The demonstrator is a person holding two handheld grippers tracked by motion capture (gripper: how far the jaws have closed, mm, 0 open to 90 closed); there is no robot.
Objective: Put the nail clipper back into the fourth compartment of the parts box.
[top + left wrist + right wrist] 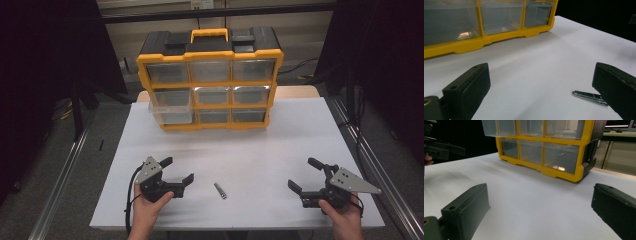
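Note:
A small metal nail clipper (220, 190) lies on the white table (240, 145) near the front, between the two grippers. My left gripper (177, 170) is open, held just left of the clipper; in the left gripper view the clipper (589, 97) lies beside the right jaw, partly hidden by it. My right gripper (305, 175) is open at the front right with nothing between its jaws. A yellow and black organizer (210, 75) with clear drawers stands at the back; its middle-left drawer (172, 110) is pulled out.
The organizer's clear drawers (560, 158) look empty apart from a small glint. Dark curtains and metal rails (65, 170) flank the table. A wide bare stretch of white table lies between the organizer and the grippers.

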